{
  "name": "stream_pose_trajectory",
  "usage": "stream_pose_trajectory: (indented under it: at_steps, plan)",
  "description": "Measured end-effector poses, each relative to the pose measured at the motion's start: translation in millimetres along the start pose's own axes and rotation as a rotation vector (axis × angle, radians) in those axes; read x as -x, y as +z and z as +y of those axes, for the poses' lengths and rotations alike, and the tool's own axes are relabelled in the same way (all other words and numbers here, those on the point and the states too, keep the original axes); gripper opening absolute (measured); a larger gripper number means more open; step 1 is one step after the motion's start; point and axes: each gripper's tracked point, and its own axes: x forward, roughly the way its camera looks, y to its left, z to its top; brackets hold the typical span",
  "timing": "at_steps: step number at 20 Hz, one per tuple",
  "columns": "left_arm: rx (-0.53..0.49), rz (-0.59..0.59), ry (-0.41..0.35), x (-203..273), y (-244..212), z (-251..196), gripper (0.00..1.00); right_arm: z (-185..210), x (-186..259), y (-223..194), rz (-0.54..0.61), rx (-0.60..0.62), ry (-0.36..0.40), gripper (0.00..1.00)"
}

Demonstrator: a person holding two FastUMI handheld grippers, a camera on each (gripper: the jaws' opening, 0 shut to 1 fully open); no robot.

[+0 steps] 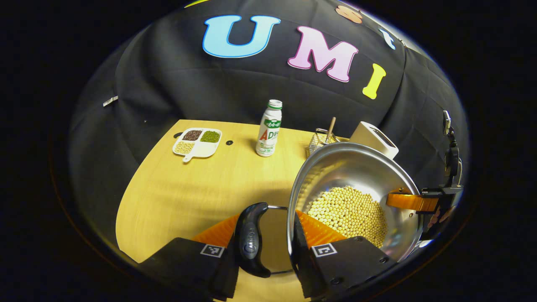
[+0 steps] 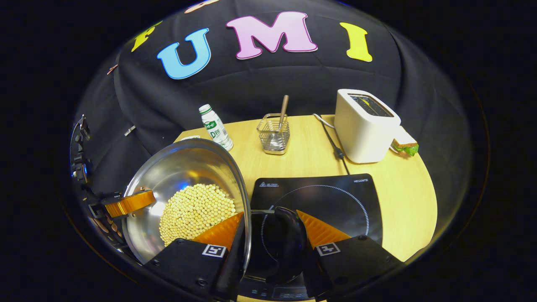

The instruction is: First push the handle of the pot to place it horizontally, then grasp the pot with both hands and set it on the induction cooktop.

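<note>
The left gripper (image 1: pixel 266 235) was clamped on one black side handle (image 1: pixel 251 239) of the single round steel pot (image 1: pixel 361 167) of yellow beans, above the wooden table (image 1: pixel 188 197). The right gripper (image 2: pixel 268 235) was clamped on the pot's other handle (image 2: pixel 289 239), over the black induction cooktop (image 2: pixel 335 197). One three-part white dish (image 1: pixel 197 142) showed in the left gripper view, one white toaster (image 2: pixel 365 126) plainly in the right; the pot hid part of the white bottle (image 2: pixel 216 128).
</note>
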Motion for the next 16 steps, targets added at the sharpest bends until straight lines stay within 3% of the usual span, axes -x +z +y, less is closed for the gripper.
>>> stream_pose_trajectory:
  at_steps: [16]
  plan:
    - [0.001, 0.029, -0.039, -64, -12, -136, 0.61, -149, 4, 11, -0.001, -0.026, -0.045, 0.62]
